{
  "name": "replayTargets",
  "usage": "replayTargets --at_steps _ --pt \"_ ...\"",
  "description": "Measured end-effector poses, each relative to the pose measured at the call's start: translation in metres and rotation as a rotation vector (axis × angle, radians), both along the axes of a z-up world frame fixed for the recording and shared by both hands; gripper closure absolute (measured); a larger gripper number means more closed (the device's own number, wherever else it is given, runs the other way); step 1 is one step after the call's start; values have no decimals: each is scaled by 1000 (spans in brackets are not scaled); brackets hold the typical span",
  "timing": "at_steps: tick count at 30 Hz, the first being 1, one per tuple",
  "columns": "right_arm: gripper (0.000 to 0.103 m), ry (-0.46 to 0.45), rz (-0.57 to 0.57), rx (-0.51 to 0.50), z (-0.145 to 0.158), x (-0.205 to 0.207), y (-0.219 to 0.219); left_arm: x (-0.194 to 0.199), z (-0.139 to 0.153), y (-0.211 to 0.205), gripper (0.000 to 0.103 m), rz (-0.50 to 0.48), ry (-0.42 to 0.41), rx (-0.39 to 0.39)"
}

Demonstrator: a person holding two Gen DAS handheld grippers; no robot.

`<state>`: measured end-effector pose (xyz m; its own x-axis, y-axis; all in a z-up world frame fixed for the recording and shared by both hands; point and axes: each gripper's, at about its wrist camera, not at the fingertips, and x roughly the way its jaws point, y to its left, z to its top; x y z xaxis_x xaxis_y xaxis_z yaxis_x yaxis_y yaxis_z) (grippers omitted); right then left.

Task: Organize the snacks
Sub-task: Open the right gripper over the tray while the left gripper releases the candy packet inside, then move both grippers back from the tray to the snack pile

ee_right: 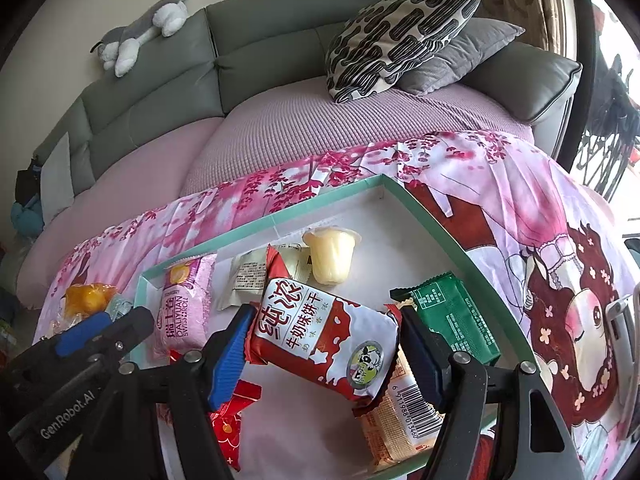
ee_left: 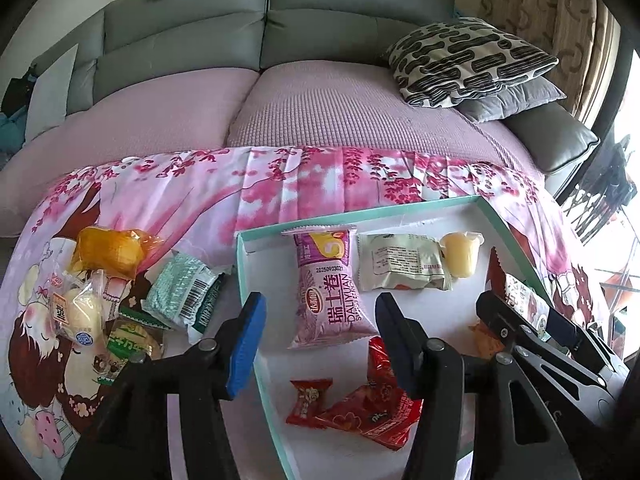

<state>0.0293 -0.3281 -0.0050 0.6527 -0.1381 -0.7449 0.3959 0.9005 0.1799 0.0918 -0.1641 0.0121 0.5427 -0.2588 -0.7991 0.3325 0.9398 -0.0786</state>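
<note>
A white tray with a teal rim (ee_left: 360, 210) lies on a pink flowered cloth. In it lie a pink Swiss roll packet (ee_left: 328, 292), a pale packet (ee_left: 400, 264), a yellow jelly cup (ee_left: 460, 254) and red candy wrappers (ee_left: 376, 412). My left gripper (ee_left: 320, 336) is open over the tray, its pads on either side of the Swiss roll and clear of it. My right gripper (ee_right: 326, 352) is shut on a red-and-white biscuit packet (ee_right: 320, 332), held just above the tray (ee_right: 280, 216). It also shows at the right of the left wrist view.
Left of the tray on the cloth lie an orange packet (ee_left: 108, 252), a green-white packet (ee_left: 180, 292) and a bun packet (ee_left: 76, 312). A dark green packet (ee_right: 452, 320) and an orange barcode packet (ee_right: 400, 420) lie in the tray's right side. A sofa with cushions (ee_left: 468, 60) stands behind.
</note>
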Motion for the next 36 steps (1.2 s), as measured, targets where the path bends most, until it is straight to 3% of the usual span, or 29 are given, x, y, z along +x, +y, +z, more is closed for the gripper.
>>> replayTargets --at_steps 2,7,9,13,17,26,36 --pt "27 -1 0 -4 0 0 0 1 0 2 44 6 0 1" --pt "25 9 -5 -5 -2 1 -1 2 1 8 28 38 -2 7" --pt "20 10 -5 -11 -2 1 -1 4 1 13 23 61 0 7" --pt "0 -4 -4 -36 1 0 1 7 1 20 14 102 -4 18" --pt "0 -8 11 -42 1 1 2 9 1 28 3 155 -32 50" --pt "0 -22 26 -77 3 2 7 15 -4 46 2 223 -26 80" --pt "0 -26 33 -84 4 1 9 15 -4 50 2 229 -20 79"
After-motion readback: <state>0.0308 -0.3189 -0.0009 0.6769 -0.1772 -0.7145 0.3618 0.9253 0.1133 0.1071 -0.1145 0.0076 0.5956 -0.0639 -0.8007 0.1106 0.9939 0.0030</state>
